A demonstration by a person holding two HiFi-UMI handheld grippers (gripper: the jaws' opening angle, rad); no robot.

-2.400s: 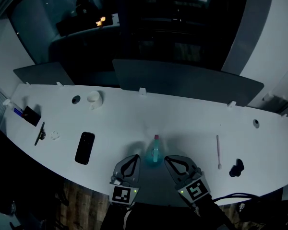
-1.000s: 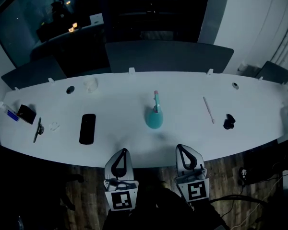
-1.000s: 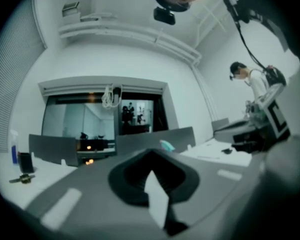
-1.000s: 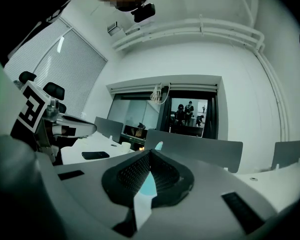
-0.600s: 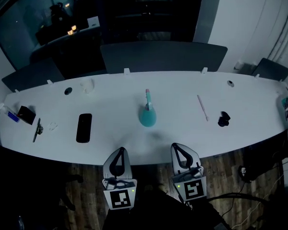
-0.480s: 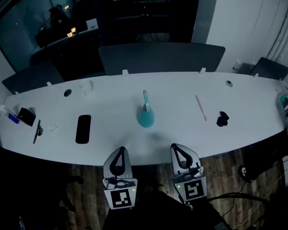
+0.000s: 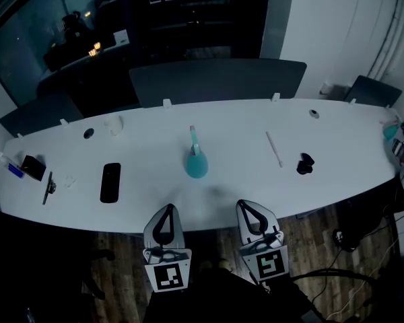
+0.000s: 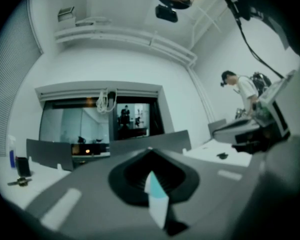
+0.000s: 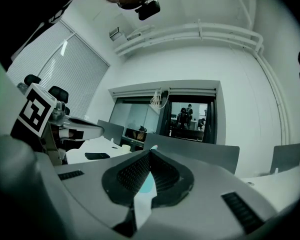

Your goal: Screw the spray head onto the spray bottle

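White table (image 7: pixel 256 180) runs across before you; the teal spray bottle (image 7: pixel 196 165) stands mid-table, pink-tipped stem up, with a small dark piece (image 7: pixel 304 163) well to its right. Your left gripper (image 7: pixel 167 207) and right gripper (image 7: pixel 245 203) hang off the near edge, jaws together, empty. Whether the head is seated is unclear, so check the neck before reaching.

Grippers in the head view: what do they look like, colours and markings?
The left gripper and right gripper match: pale grey bodies, a dark ribbed lining forming a teardrop tapering to a point, and a white cube with a black square marker behind each.
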